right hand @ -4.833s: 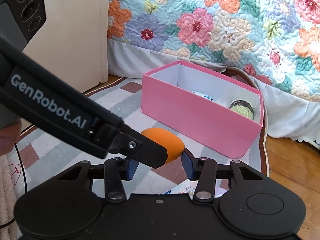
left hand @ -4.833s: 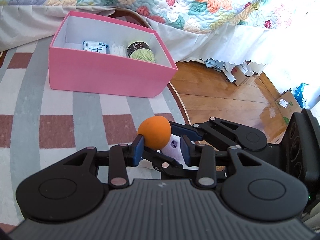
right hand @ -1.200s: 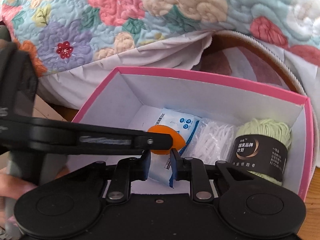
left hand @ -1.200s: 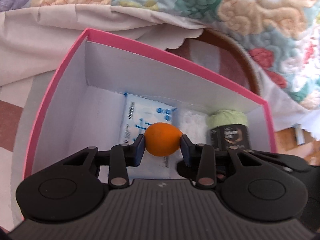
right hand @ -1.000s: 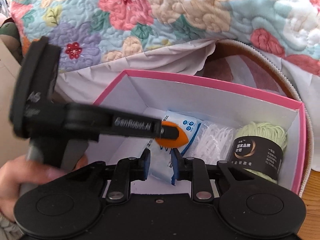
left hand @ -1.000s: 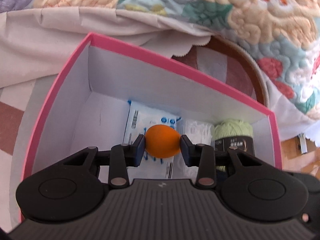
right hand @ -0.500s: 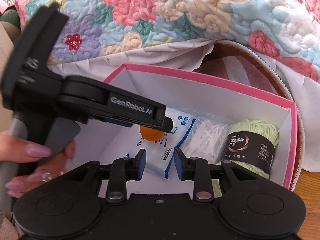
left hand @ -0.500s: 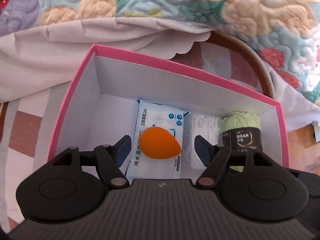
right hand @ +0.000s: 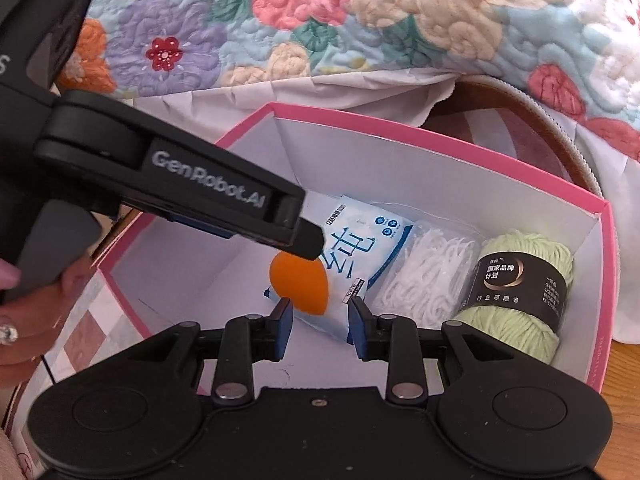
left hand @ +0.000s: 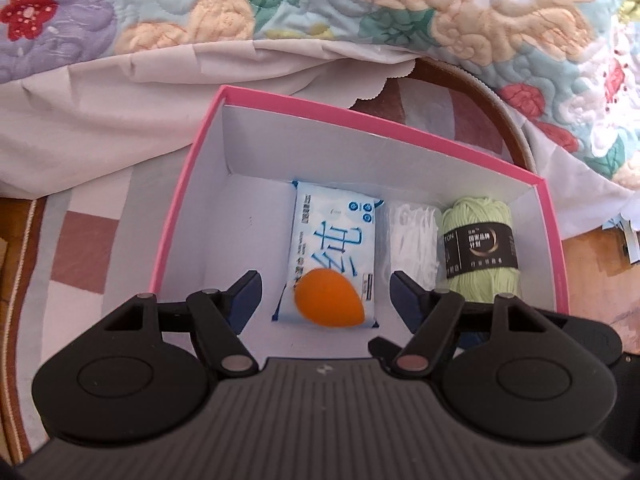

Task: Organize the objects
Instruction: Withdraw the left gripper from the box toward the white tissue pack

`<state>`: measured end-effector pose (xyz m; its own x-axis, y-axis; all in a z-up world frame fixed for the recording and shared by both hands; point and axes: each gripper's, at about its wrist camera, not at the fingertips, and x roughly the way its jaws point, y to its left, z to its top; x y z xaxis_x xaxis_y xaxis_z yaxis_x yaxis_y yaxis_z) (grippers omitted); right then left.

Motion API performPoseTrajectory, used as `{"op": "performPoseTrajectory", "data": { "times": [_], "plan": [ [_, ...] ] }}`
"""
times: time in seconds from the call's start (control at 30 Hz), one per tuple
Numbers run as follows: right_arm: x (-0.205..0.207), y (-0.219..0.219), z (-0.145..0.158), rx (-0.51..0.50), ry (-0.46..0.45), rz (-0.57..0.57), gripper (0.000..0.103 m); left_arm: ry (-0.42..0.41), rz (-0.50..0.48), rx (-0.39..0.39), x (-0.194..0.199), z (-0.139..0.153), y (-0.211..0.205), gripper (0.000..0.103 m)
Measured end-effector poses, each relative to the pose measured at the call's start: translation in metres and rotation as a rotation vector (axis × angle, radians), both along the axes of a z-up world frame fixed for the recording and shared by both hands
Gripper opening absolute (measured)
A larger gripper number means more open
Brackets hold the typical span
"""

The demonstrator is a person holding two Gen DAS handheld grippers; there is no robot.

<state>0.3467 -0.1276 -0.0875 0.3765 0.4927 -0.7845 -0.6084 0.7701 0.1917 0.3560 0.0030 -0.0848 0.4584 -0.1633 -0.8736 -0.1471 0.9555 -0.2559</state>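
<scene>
The left gripper [left hand: 325, 294] is hanging over the pink box [left hand: 188, 184] with its jaws standing wide apart, having just been opening, and nothing is pressing on its pads. The orange sponge [left hand: 329, 303] is lying free below them, resting on the near end of the wipes pack [left hand: 334, 248] inside the box. The right gripper [right hand: 320, 320] is hovering at the box's near side, its jaws parted a little after just opening slightly, gripping nothing. Beside the pack a bag of white floss [left hand: 410, 240] is lying, and past it a green yarn ball [left hand: 480, 248] with a black band is sitting against the right wall. A hand [right hand: 36, 320] is gripping the left gripper's handle. The box is sitting on a checked rug [left hand: 80, 248], close against a bed draped in a floral quilt [left hand: 320, 0], with wooden floor [left hand: 600, 280] showing at the right.
</scene>
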Motion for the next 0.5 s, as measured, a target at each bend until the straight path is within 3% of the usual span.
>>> {"op": "performPoseTrajectory", "data": {
  "times": [0.5],
  "plan": [
    [-0.063, -0.025, 0.074, -0.033, -0.078, -0.063, 0.04, 0.009, -0.083, 0.106, -0.07, 0.064, 0.002, 0.07]
  ]
}}
